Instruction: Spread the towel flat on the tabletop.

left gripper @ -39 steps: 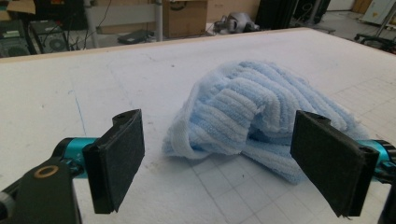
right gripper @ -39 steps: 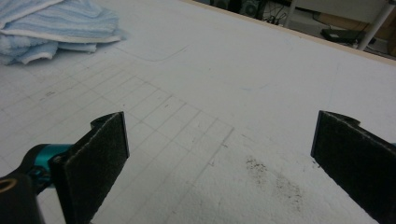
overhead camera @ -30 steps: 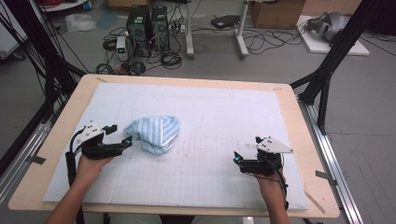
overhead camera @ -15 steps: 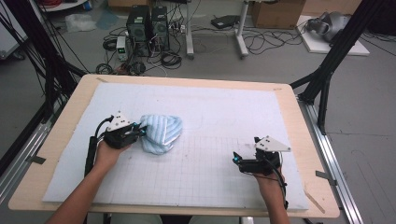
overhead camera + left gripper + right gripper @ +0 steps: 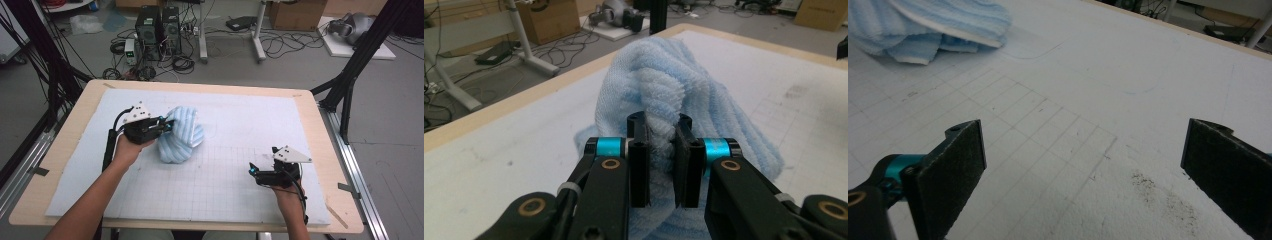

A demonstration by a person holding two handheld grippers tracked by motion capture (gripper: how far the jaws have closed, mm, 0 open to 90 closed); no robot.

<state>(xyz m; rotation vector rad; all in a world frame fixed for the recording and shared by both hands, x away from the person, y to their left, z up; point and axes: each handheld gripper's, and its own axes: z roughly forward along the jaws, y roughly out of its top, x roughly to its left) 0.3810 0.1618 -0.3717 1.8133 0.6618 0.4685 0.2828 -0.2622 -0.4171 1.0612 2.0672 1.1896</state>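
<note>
A light blue towel lies bunched on the white mat, left of centre. My left gripper is shut on a raised fold of that towel, which is pinched between the two black jaws in the left gripper view. My right gripper rests near the front right of the mat, well apart from the cloth. Its jaws stand wide open with only bare mat between them. A corner of the towel shows at the upper left of the right gripper view.
The white gridded mat covers a wooden table. Black frame posts rise at the table's far corners. Cables and computer boxes sit on the floor beyond the far edge.
My left gripper moved right from the mat's left side to the towel, closed on its edge and lifted a fold. The right gripper stayed in place.
</note>
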